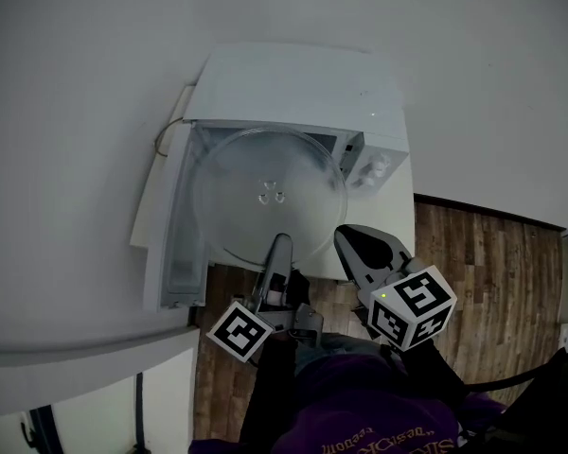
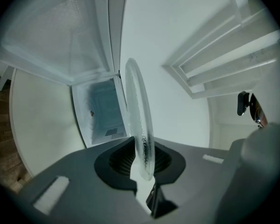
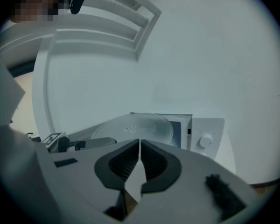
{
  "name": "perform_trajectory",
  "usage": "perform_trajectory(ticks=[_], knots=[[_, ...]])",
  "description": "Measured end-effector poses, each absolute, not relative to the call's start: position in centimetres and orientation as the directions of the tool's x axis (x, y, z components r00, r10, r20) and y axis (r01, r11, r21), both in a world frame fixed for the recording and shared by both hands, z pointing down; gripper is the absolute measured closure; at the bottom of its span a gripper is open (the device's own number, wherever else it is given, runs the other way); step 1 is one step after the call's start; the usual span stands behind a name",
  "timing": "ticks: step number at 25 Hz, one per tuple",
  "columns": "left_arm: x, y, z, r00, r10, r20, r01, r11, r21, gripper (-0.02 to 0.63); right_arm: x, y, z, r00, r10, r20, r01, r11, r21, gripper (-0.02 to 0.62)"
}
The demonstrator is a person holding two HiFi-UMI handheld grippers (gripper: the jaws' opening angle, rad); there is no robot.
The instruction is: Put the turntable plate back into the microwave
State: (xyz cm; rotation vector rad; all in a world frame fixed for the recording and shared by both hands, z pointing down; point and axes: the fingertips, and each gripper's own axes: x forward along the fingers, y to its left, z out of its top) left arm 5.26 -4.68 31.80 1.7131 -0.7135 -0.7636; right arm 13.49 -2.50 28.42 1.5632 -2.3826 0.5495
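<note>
1. Purple clothing (image 1: 360, 414) of the person fills the bottom of the head view, with both grippers' marker cubes just above it.
2. The left gripper (image 1: 279, 244) is clamped on the near rim of the turntable plate (image 1: 270, 195). In its own view the glass edge (image 2: 139, 120) sits between the ribbed pads, both pressing on it.
3. The clear glass plate reaches away from those jaws, roughly level, and hangs at the mouth of the open microwave (image 1: 303, 83). Whether its far edge is already inside cannot be told.
4. The microwave door (image 1: 175, 244) is swung wide open to the left of the plate.
5. The right gripper (image 1: 346, 235) hovers just beside the plate's near right rim, apart from it. Its jaws are closed to a thin slit with nothing between them (image 3: 139, 160).
6. From the right gripper view the plate (image 3: 133, 127) lies beyond the jaw tips, with the control knob (image 3: 205, 142) to its right.
</note>
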Motion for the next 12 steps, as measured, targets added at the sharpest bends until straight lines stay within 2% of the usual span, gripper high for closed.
perform_trajectory(ticks=[12], knots=[[3.5,-2.2,34.4,0.634,-0.769,-0.086,-0.092,-0.185,0.978,0.557,9.4,-1.6,29.9,-0.483,-0.774,0.409,-0.875,0.438,-0.205,0.583]])
